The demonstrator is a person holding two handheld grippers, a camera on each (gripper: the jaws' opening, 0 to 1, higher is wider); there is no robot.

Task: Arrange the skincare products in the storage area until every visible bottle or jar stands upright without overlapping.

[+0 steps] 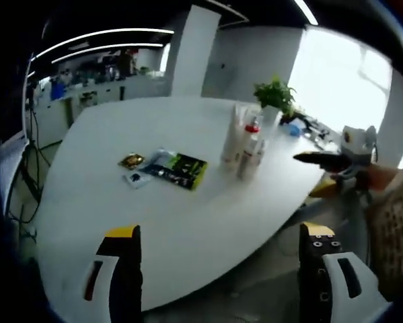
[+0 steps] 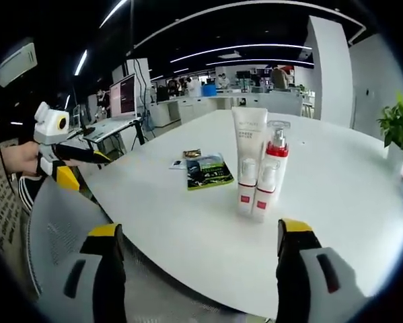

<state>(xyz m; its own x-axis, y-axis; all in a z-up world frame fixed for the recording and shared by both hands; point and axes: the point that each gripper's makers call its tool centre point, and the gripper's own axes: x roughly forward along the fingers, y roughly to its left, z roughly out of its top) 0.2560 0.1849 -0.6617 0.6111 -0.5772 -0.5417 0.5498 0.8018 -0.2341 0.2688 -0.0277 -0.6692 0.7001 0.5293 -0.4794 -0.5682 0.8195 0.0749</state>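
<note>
— What could go wrong from here?

— My guess is a topple. On the big white oval worktop [image 2: 336, 202] the skincare cluster stands upright but packed tight: a tall white tube [image 2: 249, 138], a pump bottle [image 2: 275, 158] with a red collar, and two small bottles [image 2: 255, 192] with red labels touching in front. A claw pushed in between could knock one into its neighbours. They stand fairly near the worktop's edge, so a fallen one might roll off.

— And the claws?

— Both released, jaws wide apart, holding nothing. The right claw [image 2: 201, 256] faces the cluster from just off the edge; the left claw [image 1: 218, 269] hangs further back.

— The room?

— An open office: ceiling strip lights, a white pillar, desks with monitors at the back, a bright window. On the worktop, a potted plant [image 1: 275, 97], a green and black booklet [image 1: 181, 169], then small sachets [image 1: 132, 161] beside it.
</note>
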